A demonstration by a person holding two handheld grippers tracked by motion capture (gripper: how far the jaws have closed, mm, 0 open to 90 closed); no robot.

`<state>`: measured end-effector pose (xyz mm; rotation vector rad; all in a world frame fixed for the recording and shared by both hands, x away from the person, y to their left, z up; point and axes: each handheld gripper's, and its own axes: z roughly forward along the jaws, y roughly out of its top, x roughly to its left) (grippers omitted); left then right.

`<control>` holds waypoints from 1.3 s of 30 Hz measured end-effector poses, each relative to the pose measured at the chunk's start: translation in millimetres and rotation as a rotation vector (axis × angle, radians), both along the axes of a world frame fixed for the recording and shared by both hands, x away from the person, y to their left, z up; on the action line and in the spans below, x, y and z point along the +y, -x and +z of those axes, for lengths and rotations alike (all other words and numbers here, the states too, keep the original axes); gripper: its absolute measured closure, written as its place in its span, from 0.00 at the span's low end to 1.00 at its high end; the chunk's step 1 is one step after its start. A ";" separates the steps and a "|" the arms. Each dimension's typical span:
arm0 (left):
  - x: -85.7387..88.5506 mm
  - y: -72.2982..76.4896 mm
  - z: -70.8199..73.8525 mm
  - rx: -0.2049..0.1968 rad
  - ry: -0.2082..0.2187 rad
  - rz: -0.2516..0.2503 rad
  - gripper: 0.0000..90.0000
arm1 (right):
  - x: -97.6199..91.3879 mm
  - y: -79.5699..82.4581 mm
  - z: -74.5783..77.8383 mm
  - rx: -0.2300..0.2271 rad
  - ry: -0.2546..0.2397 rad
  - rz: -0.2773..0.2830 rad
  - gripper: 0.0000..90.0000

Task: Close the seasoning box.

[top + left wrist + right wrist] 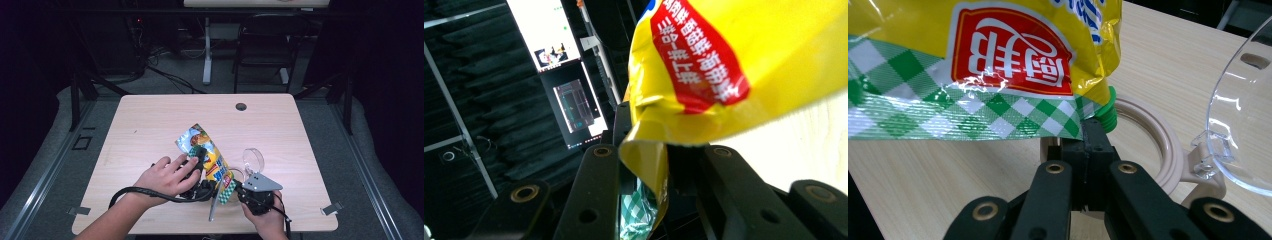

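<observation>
A yellow snack bag (205,145) with a red label and a green checked bottom edge lies slanted near the table's front. My left gripper (199,156), held by a hand from the left, is shut on the bag. In the left gripper view a fold of the bag (749,50) runs down between the jaws of my left gripper (656,155) and hides their tips. My right gripper (239,187) is at the bag's lower corner. In the right gripper view my right gripper (1089,135) is shut on the checked corner of the bag (998,50), beside a small green ribbed piece (1109,107).
A clear round lid (253,159) (1243,125) stands just right of the bag, hinged to a beige ring (1168,145) on the wooden table (150,125). A thin silvery strip (215,200) lies by the front edge. A chair (262,45) stands beyond the table.
</observation>
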<state>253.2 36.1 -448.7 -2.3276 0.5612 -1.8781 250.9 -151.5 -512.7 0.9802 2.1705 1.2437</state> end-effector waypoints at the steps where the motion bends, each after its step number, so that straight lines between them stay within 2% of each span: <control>1: -0.1 0.4 0.2 0.000 0.001 -0.002 0.86 | -0.1 0.0 -0.1 0.000 0.000 0.000 1.00; 3: -0.7 1.1 0.8 -0.001 -0.006 0.000 0.86 | -0.5 -0.2 -0.1 0.002 0.002 0.000 1.00; 8: -1.2 1.7 0.3 0.009 0.013 -0.005 0.87 | -1.0 -0.6 -0.4 0.006 0.002 0.000 1.00; 13: -2.2 2.1 1.5 -0.014 0.002 -0.019 0.88 | -0.9 -0.5 -0.3 0.004 -0.002 -0.001 1.00; 19: -2.2 2.5 1.4 -0.006 0.006 -0.010 0.89 | -0.3 -0.3 -0.4 0.004 0.001 0.003 1.00; 25: -3.1 3.0 2.1 -0.011 0.003 -0.023 0.90 | -0.3 -0.6 -0.8 0.005 0.001 0.002 1.00; 27: -3.1 3.5 2.6 0.004 0.003 -0.009 0.91 | -0.5 -0.7 -0.6 0.005 0.002 0.003 1.00; 33: -3.7 4.2 2.4 -0.004 0.012 -0.022 0.91 | -0.8 -0.7 -0.8 0.006 0.002 0.000 1.00; 39: -4.7 4.6 3.8 0.005 0.003 -0.013 0.91 | -0.9 -0.8 -0.6 0.007 0.003 0.001 1.00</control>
